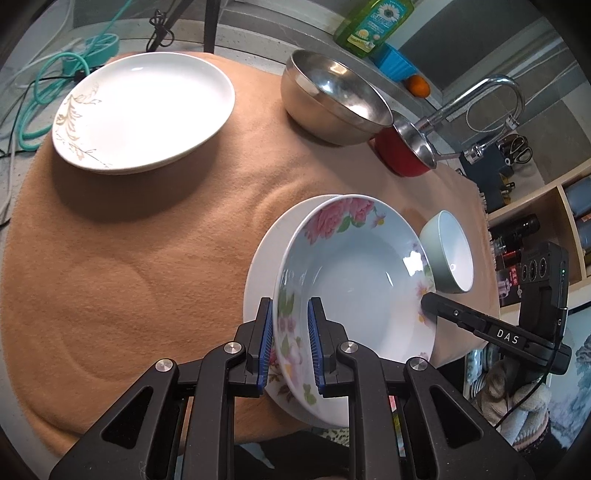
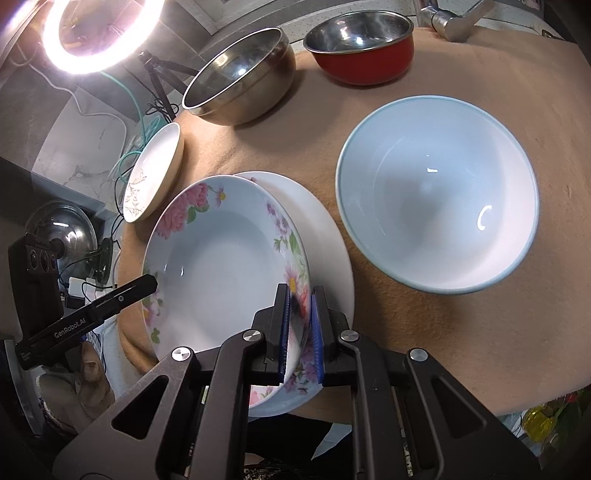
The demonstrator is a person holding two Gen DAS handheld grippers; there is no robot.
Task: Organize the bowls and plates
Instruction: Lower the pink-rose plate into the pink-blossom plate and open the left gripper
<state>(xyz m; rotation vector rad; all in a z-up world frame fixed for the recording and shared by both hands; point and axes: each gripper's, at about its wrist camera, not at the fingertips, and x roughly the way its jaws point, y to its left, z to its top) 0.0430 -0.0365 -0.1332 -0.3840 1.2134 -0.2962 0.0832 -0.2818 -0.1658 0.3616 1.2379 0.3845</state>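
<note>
Both claws grasp one floral-rimmed deep white ceramic plate (image 1: pixel 354 273): my left claw (image 1: pixel 290 343) pinches its left rim, my right claw (image 2: pixel 300 332) pinches its right rim. It tilts above a plain white flat plate (image 2: pixel 325 221) on the tan-cloth table (image 1: pixel 147 258). Nearby sit a pale blue ceramic bowl (image 2: pixel 437 218), a steel mixing bowl (image 1: pixel 332 99) and a red steel-lined bowl (image 2: pixel 365 44).

Opposed close wrist views (sharing floral plate (image 1: pixel 354 280))

Green soap bottle (image 1: pixel 373 24), faucet (image 1: pixel 491 96), possibly an orange (image 1: pixel 418 85), ring light (image 2: pixel 99 37).
</note>
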